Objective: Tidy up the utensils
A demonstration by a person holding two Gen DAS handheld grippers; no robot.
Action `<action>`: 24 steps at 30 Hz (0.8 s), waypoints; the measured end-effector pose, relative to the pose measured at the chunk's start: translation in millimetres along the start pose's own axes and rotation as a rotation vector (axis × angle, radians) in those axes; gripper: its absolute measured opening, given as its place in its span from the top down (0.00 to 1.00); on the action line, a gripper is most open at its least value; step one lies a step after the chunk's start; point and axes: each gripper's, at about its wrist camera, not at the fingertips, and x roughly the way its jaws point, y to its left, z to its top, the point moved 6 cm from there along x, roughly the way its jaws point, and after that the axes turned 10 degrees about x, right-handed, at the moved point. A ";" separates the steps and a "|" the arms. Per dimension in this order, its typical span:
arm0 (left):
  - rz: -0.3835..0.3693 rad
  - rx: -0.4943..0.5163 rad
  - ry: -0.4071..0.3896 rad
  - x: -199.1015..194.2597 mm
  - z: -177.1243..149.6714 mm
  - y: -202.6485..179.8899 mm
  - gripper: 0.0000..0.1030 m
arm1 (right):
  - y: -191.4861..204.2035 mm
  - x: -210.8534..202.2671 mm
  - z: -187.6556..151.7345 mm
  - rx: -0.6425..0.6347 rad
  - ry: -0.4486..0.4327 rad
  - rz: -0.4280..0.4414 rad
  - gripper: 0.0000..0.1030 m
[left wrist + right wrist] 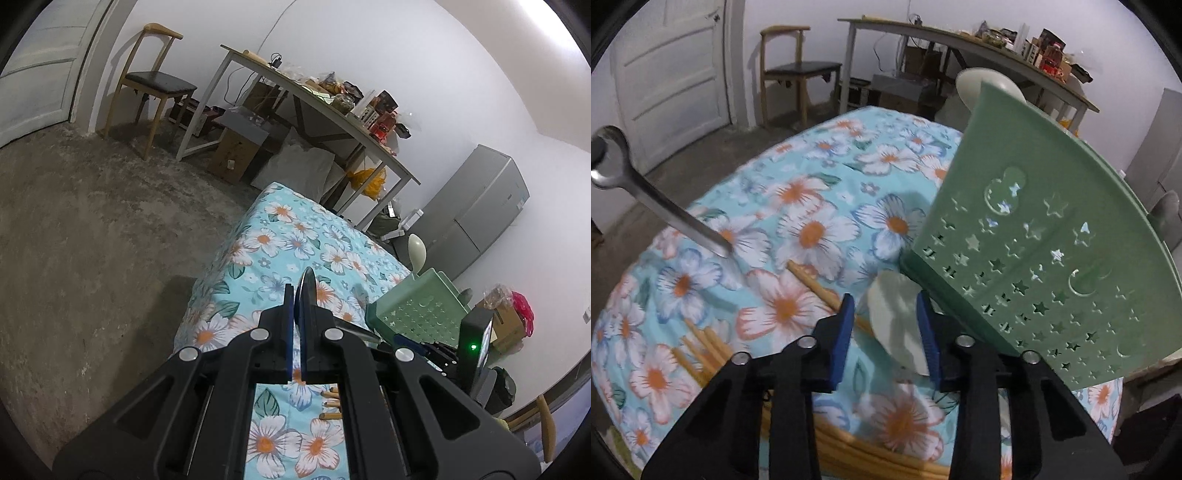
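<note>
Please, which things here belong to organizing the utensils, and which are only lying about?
For the job:
- metal spoon
- pale spoon on the cloth
- chopsticks
- green holder

Just lying about:
- wooden chair
- cluttered desk
- cardboard box
- grey fridge

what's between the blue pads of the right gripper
A pale cream spoon bowl on the floral tablecloth, seen in the right wrist view beside the green perforated utensil holder.

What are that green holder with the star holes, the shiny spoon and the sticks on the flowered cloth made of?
The green holder looks like matte moulded plastic, judging by its thin walls and cleanly cut star holes. The spoon looks like polished metal, probably steel, since it shows bright reflections. The sticks appear to be pale wood or bamboo; their tan, dull surface leaves that open.
</note>
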 end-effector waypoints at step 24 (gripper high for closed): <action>0.001 0.006 -0.010 -5.6 -7.4 -2.6 0.99 | -8.1 -49.8 -1.7 -0.007 -0.121 -0.053 0.96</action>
